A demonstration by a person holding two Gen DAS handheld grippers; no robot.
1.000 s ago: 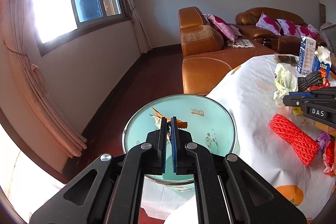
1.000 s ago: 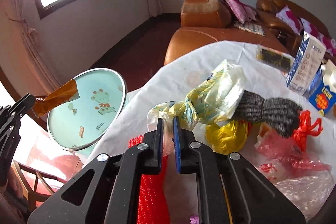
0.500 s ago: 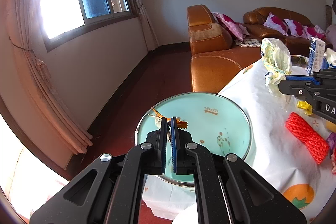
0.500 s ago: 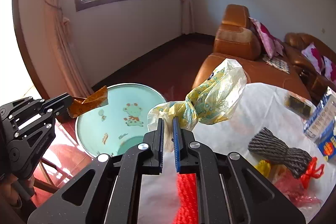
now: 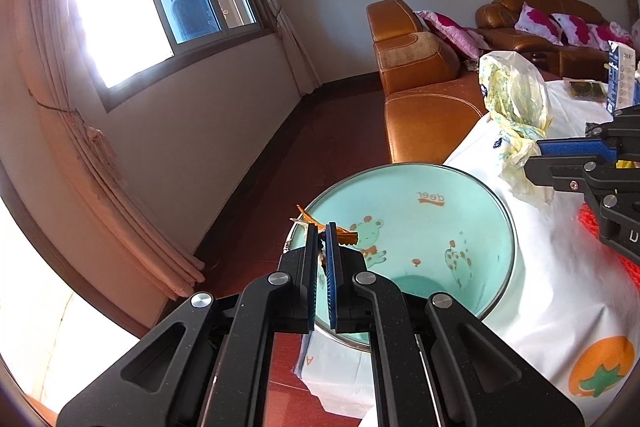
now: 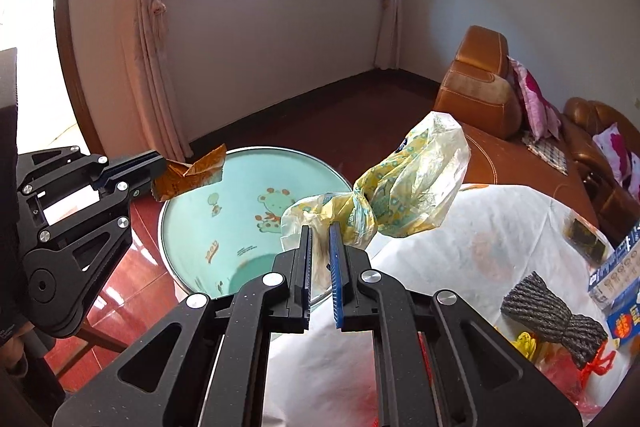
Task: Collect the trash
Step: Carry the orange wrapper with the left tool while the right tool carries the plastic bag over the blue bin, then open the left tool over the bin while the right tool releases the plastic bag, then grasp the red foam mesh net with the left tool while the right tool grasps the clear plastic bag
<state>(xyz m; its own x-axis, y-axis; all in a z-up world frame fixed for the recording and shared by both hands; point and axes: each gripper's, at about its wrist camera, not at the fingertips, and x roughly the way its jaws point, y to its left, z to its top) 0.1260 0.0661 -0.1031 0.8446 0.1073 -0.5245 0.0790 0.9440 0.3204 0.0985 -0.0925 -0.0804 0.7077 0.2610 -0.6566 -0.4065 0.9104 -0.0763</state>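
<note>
Sofa (image 6: 484,83) sits behind the surface (image 6: 492,227), w/ its white cloth. Teal bin (image 5: 420,227) w/ deer print stands on the floor just beside the surface edge, mouth open toward me.

My right tongs (image 6: 320,231) are pinched narrow on the knotted neck of the yellow plastic bag (image 6: 404,191). Bag is in the air, over the gap btwn surface edge and bin rim. Its long axis runs away from my tongs, up and to the right; puffy end points toward the sofa, twisted end sits in the jaws.

My left tongs (image 5: 321,229) are clamped on an orange wrapper (image 6: 192,175), held above the bin's near rim. Wrapper sticks out past the tips toward the bin, crumpled, pointed corner up.

On the surface: dark mesh sleeve (image 6: 552,319), lying flat, long axis slanting down-right; blue-white carton (image 6: 612,267) near it.
</note>
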